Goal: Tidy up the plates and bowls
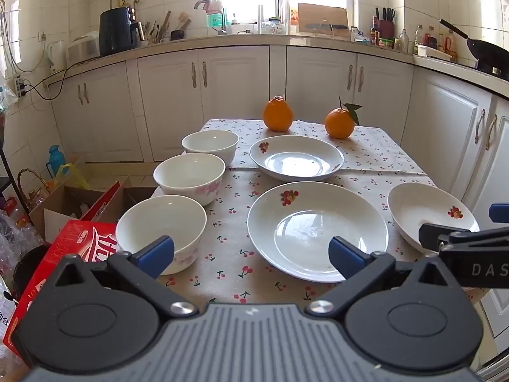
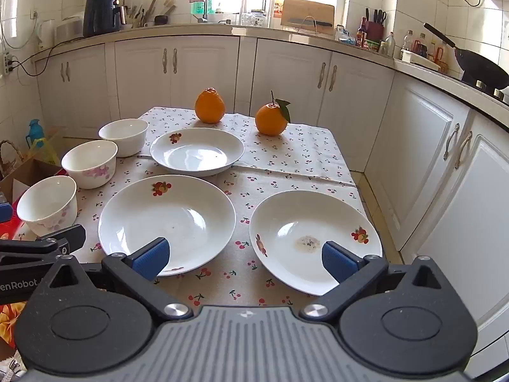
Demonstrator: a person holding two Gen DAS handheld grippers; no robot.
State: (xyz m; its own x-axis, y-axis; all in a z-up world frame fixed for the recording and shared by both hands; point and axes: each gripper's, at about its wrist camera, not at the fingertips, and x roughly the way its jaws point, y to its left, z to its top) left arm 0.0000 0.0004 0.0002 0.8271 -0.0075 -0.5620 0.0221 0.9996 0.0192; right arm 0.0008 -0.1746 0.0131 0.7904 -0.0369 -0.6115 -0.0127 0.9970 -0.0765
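**Mei:** Right wrist view has the right hand-held gripper [image 2: 245, 259] hanging over the near edge of the desk [image 2: 318, 156], its blue pads [image 2: 149, 259] spread wide apart with nothing between them. The white ceramic plate with a speckled stain [image 2: 315, 238] lies at five o'clock on the cherry-print cloth, the big white fruit-sprig plate [image 2: 167, 219] beside it at seven, and a third white plate [image 2: 197, 151] at twelve.

**Jon:** And the left hand-held gripper [image 1: 251, 256]?

**Mei:** Also gaping, empty, above the desk's near edge. Three white round bowls with pink flowers run along nine o'clock: the nearest bowl [image 1: 160, 229], the middle bowl [image 1: 189, 176], the far bowl [image 1: 210, 145].

**Jon:** So nothing is stacked yet. How would you begin?

**Mei:** My judgement: take a plate by its raised rim, one pad under and one over, lift it level and lower it squarely into its neighbour. Glazed rims look slippery, so bite deep. The bowls should nest likewise, keeping clear of the two oranges [image 1: 278, 114] at the far edge.

**Jon:** What does each view add?

**Mei:** Only the right view shows the stain and that plate's whole rim; the left view cuts it off. The left view alone shows the red cardboard box [image 1: 66, 254] beside the desk at eight o'clock.
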